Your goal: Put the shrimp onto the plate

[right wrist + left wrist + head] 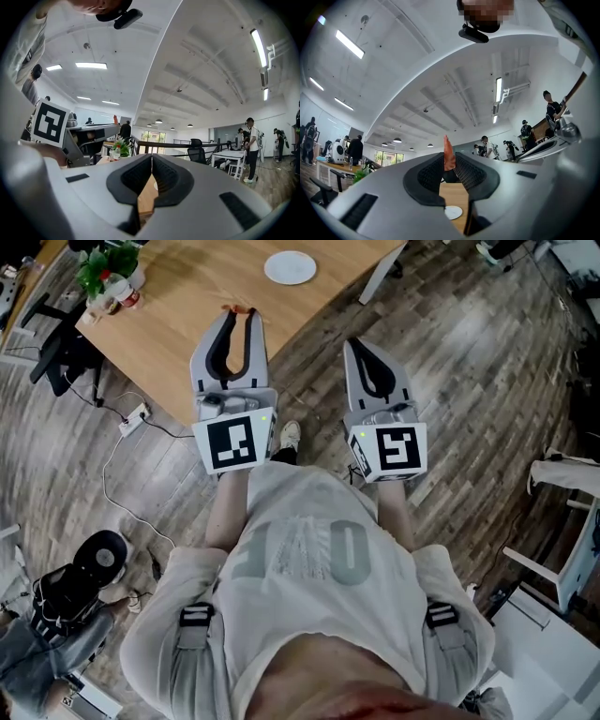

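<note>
My left gripper (238, 312) is shut on an orange shrimp (448, 153), whose tail end sticks out past the fingertips (238, 309) over the wooden table (178, 324). A white plate (290, 267) lies on that table farther ahead and to the right, apart from both grippers; it also shows small between the left jaws as the plate (453, 212). My right gripper (360, 345) is shut with nothing in it, held over the floor beside the table's edge. In the right gripper view its pads (151, 176) meet in a thin line.
A potted plant (111, 273) with small bottles stands at the table's left end. Black office chairs (56, 352) and a power strip with cables (133, 418) are on the wooden floor to the left. White furniture (562, 521) stands at the right. Several people are in the background.
</note>
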### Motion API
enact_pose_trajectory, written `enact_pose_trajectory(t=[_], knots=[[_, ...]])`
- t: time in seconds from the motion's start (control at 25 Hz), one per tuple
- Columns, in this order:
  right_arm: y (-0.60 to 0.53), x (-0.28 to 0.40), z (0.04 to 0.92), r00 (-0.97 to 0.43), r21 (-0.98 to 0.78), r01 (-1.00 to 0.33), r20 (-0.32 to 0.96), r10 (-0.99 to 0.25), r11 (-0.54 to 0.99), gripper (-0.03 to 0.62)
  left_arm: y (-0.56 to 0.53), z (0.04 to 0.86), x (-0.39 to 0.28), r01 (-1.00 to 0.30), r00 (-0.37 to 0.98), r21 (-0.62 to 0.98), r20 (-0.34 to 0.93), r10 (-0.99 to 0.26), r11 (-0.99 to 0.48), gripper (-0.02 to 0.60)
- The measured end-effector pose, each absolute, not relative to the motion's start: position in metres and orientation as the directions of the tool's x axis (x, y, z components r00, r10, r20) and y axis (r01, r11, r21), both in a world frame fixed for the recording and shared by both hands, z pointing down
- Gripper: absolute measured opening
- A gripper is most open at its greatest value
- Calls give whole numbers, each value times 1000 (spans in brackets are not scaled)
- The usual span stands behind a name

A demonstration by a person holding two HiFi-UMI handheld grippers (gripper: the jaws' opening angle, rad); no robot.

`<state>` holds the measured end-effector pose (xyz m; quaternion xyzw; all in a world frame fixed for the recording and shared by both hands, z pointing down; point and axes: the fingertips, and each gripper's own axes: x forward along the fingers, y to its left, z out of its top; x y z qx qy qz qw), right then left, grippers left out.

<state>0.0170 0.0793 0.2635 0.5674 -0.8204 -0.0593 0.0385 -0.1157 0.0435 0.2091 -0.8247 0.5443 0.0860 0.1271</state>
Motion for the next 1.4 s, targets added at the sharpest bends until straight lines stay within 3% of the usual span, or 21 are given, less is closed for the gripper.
enact_pose_trajectory(t=[0.56,1.12,1.4], knots=[[-24,8,285,-317,115,-940,58,-947,322,20,-75,222,-127,-908,419,-96,-267,-868,-409,80],[-57,15,308,-294,103,-945,148,-944,310,20,-113,239,-123,-907,418,-59,-232,-878,-417,80],[-84,26,298,-331,100,-934,107,-937,342,20,-130,236,-114,-921,389,-66,-228,-893,-384,80]])
